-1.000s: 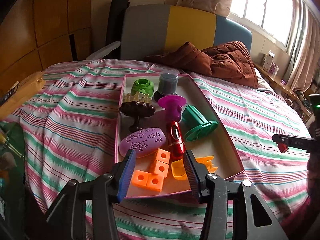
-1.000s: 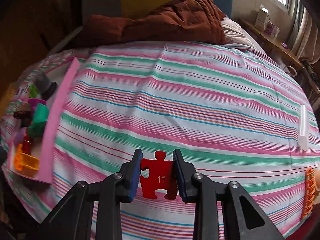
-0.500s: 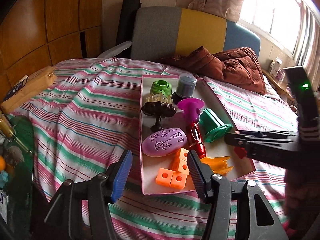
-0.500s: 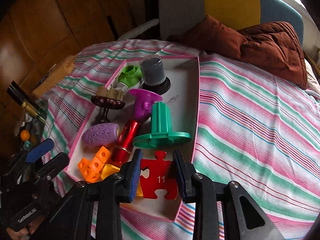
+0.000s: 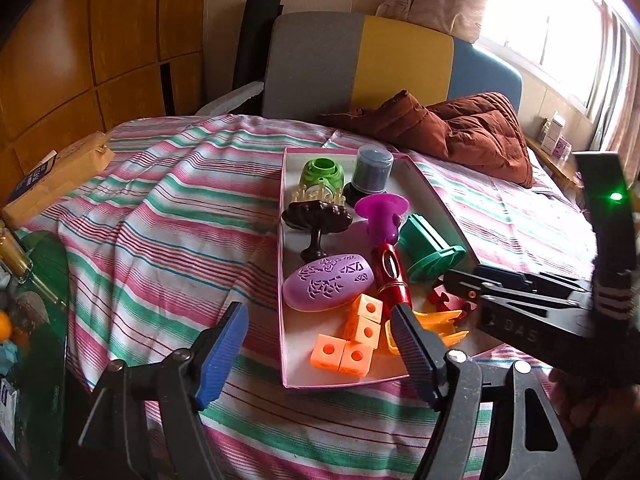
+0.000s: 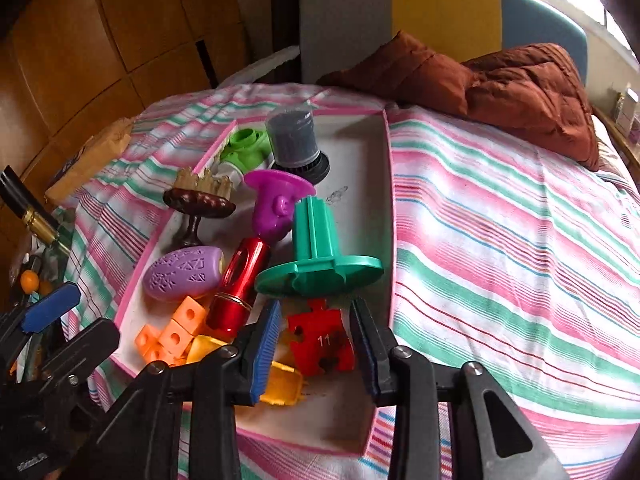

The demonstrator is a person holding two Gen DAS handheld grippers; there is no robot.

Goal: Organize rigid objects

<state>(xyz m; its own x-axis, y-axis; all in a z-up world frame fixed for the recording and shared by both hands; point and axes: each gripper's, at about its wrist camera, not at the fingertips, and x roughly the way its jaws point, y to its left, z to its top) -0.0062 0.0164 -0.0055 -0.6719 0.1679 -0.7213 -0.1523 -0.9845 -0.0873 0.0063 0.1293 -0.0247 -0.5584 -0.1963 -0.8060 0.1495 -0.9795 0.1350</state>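
One pink tray (image 5: 285, 264), 4 orange cubes (image 5: 348, 344), 1 red puzzle piece (image 6: 322, 340).

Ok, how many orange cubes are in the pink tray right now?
4 orange cubes, clustered at the near end of the pink tray: two just below the purple oval, two in front. Another could hide behind the yellow piece.

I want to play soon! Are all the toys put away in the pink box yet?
Nearly. Many toys already sit in the pink box, like the orange cubes and green spool. The right tongs have opened over the red puzzle piece in the box. The left tongs are open and empty. These views show no toys outside it.
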